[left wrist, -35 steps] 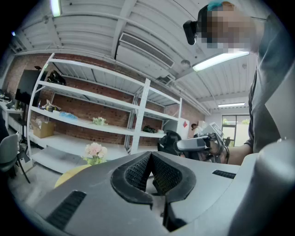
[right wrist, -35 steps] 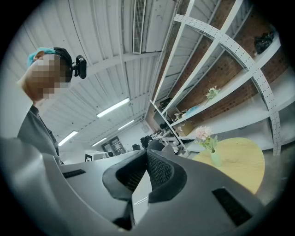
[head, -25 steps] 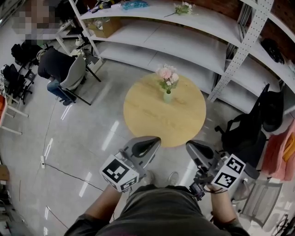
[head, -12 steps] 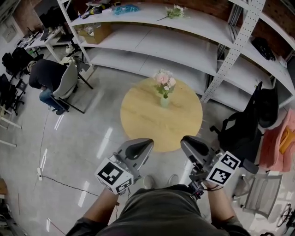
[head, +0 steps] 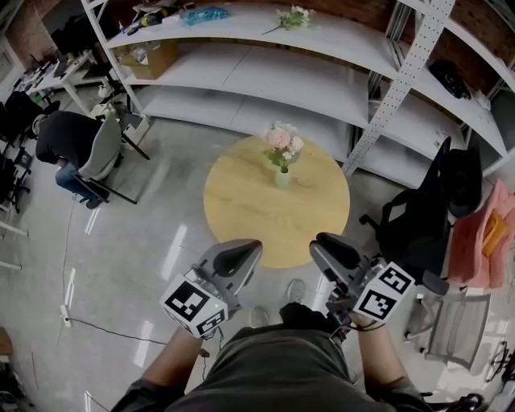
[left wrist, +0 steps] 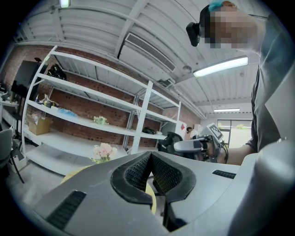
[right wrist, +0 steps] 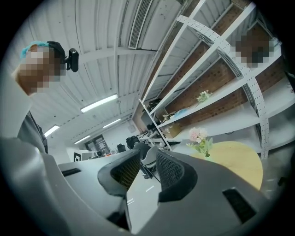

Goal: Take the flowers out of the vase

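Observation:
Pink and white flowers [head: 282, 141] stand upright in a small pale green vase [head: 282, 179] on the far half of a round wooden table [head: 241, 217]. Both grippers are held side by side at the table's near edge, well short of the vase. My left gripper [head: 248, 246] has its pads meeting at the tips [left wrist: 150, 156], with nothing in them. My right gripper [head: 320, 241] is opening: a gap shows between its pads [right wrist: 147, 155], and nothing is in it. The flowers [right wrist: 199, 135] lie ahead and right of its jaws, and ahead-left [left wrist: 103, 151] of the left jaws.
White shelving [head: 265, 76] runs behind the table, with another flower sprig [head: 294, 16] and a cardboard box [head: 149, 56] on it. A black office chair [head: 418, 217] stands right of the table and a grey chair [head: 451, 322] nearer. A person sits at the left [head: 68, 141].
The table and vase have drawn a little nearer in the head view, and both grippers have moved forward to its near edge. The seated person has slid left in the picture.

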The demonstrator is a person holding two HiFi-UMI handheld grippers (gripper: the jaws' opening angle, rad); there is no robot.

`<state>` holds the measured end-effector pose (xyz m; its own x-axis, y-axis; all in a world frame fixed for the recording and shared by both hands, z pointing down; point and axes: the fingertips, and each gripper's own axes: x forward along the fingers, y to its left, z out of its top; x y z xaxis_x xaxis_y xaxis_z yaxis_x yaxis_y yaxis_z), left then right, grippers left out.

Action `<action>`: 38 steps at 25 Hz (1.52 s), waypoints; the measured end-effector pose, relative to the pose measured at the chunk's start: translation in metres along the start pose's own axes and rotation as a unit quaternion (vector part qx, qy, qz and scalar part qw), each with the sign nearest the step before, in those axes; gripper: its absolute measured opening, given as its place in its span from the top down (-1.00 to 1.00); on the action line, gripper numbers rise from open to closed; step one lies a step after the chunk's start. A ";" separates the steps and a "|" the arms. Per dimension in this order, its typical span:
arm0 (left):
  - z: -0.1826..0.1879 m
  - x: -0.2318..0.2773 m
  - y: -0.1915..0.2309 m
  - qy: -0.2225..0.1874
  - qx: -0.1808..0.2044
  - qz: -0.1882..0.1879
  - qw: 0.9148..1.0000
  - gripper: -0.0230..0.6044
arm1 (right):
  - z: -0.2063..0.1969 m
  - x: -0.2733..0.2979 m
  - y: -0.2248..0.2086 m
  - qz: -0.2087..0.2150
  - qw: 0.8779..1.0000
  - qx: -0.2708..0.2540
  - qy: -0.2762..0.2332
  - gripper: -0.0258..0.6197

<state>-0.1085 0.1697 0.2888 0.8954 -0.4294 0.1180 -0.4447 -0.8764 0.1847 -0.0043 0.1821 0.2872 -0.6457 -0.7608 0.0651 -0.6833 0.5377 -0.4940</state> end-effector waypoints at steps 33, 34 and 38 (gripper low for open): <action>-0.071 0.180 0.163 0.092 -0.075 0.150 0.982 0.90 | -0.039 0.171 -0.287 0.073 0.983 -0.038 0.164 0.26; -0.079 0.182 0.171 0.093 -0.074 0.154 0.981 0.90 | -0.043 0.173 -0.290 0.071 0.983 -0.035 0.166 0.26; -0.112 0.198 0.196 0.106 -0.073 0.149 0.981 0.90 | -0.062 0.167 -0.301 0.044 0.984 -0.017 0.173 0.26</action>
<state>-0.0215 -0.0625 0.4581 0.7076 -0.5929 0.3843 -0.6977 -0.6724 0.2473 0.0729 -0.0846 0.5004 -0.7767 -0.5437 0.3179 -0.6262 0.6128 -0.4821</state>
